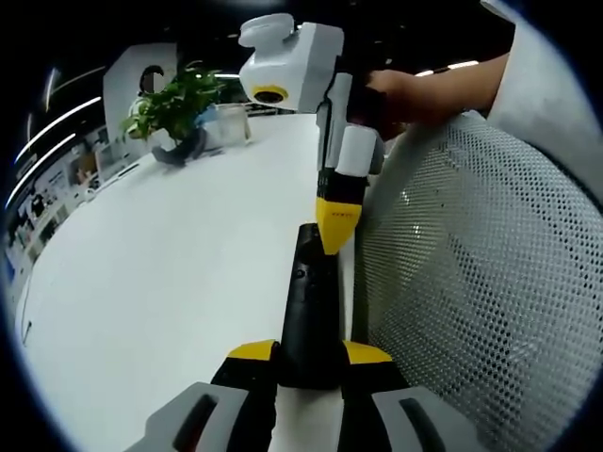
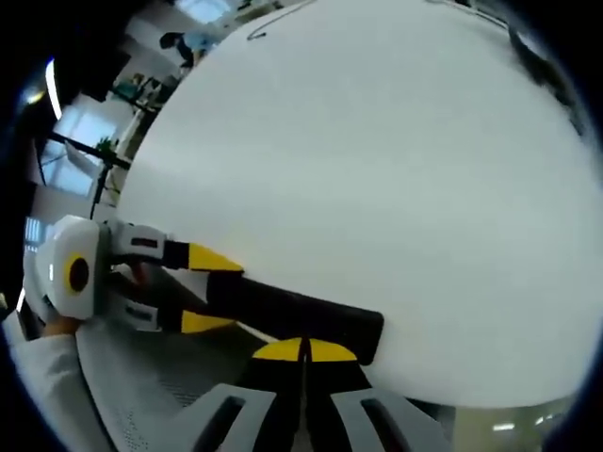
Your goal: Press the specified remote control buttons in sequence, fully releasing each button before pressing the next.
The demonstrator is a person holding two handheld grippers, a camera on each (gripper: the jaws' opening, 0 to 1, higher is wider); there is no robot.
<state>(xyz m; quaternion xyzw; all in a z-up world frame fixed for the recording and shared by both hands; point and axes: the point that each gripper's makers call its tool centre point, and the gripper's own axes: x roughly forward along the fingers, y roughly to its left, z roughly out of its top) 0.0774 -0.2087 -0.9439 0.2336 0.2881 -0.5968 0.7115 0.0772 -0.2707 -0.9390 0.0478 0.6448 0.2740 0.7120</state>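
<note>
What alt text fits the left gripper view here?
The left gripper clamps the near end of a black remote control lying on a white table, while the right gripper touches its shut jaws to the remote's far end. A mesh chair back stands alongside, a potted plant beyond.

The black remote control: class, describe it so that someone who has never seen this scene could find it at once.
Start at the big white table and go to the edge beside the white mesh chair. There the left gripper clamps one end of the black remote control, and the right gripper has its closed yellow tips on it. It is the table's one long, slim black bar.
</note>
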